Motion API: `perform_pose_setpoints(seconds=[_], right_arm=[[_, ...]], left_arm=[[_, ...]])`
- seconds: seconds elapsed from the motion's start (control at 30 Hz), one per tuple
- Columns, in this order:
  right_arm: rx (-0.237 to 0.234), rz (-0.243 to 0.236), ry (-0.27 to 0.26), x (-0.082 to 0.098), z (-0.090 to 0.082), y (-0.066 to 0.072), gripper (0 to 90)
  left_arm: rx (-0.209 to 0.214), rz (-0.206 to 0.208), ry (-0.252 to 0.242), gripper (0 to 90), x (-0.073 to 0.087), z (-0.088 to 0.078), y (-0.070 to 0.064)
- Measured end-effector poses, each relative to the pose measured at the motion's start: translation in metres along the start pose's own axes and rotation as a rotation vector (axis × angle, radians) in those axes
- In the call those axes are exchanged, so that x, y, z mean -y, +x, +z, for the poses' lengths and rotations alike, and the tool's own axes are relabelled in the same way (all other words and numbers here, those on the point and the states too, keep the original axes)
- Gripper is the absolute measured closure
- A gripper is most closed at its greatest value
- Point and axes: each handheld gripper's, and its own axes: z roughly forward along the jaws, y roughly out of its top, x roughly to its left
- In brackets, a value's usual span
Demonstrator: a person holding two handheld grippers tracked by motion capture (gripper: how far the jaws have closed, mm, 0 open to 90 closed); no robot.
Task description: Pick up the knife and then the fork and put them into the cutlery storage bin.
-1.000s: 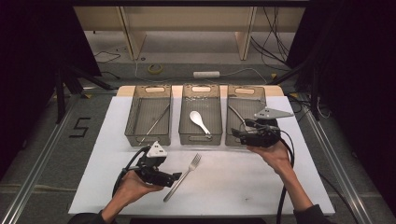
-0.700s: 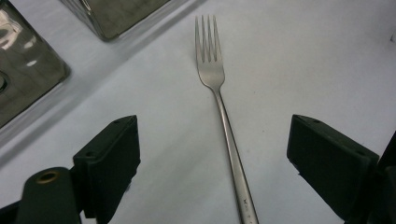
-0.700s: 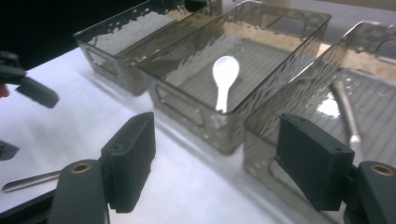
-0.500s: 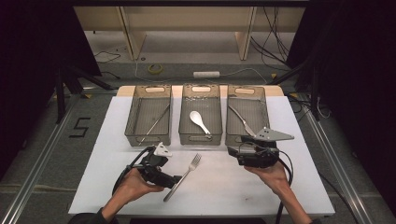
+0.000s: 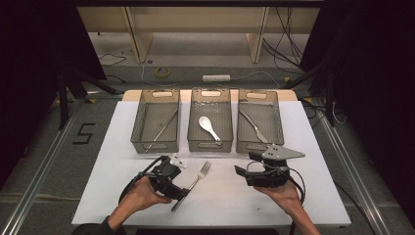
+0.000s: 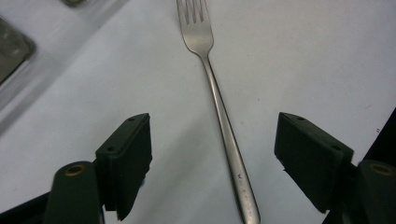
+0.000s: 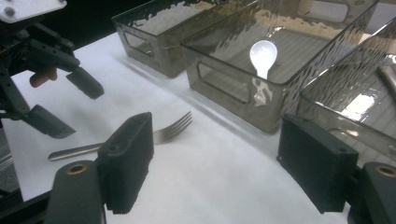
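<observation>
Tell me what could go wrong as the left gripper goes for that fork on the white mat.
1. The fork lies flat on the white mat, and the left gripper straddles its thin handle with jaws that have just been closing but aren't touching; the pads may slide over the handle or push it aside.
2. A grip that far down the handle could let the tines droop.
3. The right gripper hangs open nearby, so the hands could collide.

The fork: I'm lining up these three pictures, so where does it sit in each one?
High view: the fork lies on the white sheet, lower centre, handle end at the left tool.
Left gripper view: fork runs up the middle, tines at top.
Right gripper view: fork at centre-left, tines pointing right.
Shared landmark: the middle bin.
</observation>
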Motion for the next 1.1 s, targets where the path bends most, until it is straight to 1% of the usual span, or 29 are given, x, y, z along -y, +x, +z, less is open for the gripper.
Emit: perform_pose_setpoints(seconds=[0.1,0.13,0.2,0.23,0.27,0.4,0.47,0.63,0.67,0.87,0.9,0.93,1.03,1.1], right_arm=[[-0.002,-0.007,0.009,0.003,0.0,0.003,27.5],[-0.006,-0.011,0.011,0.004,0.0,0.003,27.6],[-0.005,-0.013,0.015,0.005,0.0,0.005,27.5],[-0.009,-0.015,0.022,0.005,0.0,0.006,27.4],[-0.012,-0.017,0.024,0.006,0.0,0.007,27.3],[-0.016,-0.026,0.032,0.008,0.0,0.011,27.3],[-0.02,-0.029,0.038,0.009,0.0,0.012,27.2],[-0.025,-0.035,0.047,0.011,0.001,0.015,27.2],[-0.025,-0.036,0.047,0.011,0.001,0.015,27.2],[-0.029,-0.038,0.05,0.011,0.001,0.015,27.3],[-0.03,-0.037,0.049,0.011,0.001,0.015,27.3],[-0.032,-0.039,0.051,0.011,0.001,0.015,27.3],[-0.033,-0.042,0.051,0.011,0.002,0.016,27.4],[-0.033,-0.042,0.05,0.011,0.002,0.016,27.5]], left_arm=[[-0.001,0.015,0.022,32.2,-0.001,0.002,-0.001],[0.001,0.013,0.025,33.8,-0.002,0.003,-0.001],[0.008,0.03,0.037,36.5,-0.003,0.006,-0.002],[0.008,0.024,0.038,38.1,-0.004,0.007,-0.004],[0.009,0.026,0.042,39.8,-0.005,0.009,-0.005],[0.011,0.048,0.075,45.4,-0.007,0.015,-0.006],[0.014,0.048,0.089,48.5,-0.009,0.02,-0.007],[0.016,0.064,0.133,56.6,-0.01,0.028,-0.006],[0.02,0.059,0.139,57.9,-0.009,0.03,-0.007],[0.018,0.076,0.158,66.0,-0.01,0.033,-0.009],[0.018,0.087,0.165,66.8,-0.011,0.034,-0.009],[0.016,0.084,0.163,67.4,-0.011,0.035,-0.01],[0.01,0.101,0.178,69.7,-0.011,0.038,-0.012],[0.004,0.103,0.181,70.7,-0.011,0.039,-0.013]])
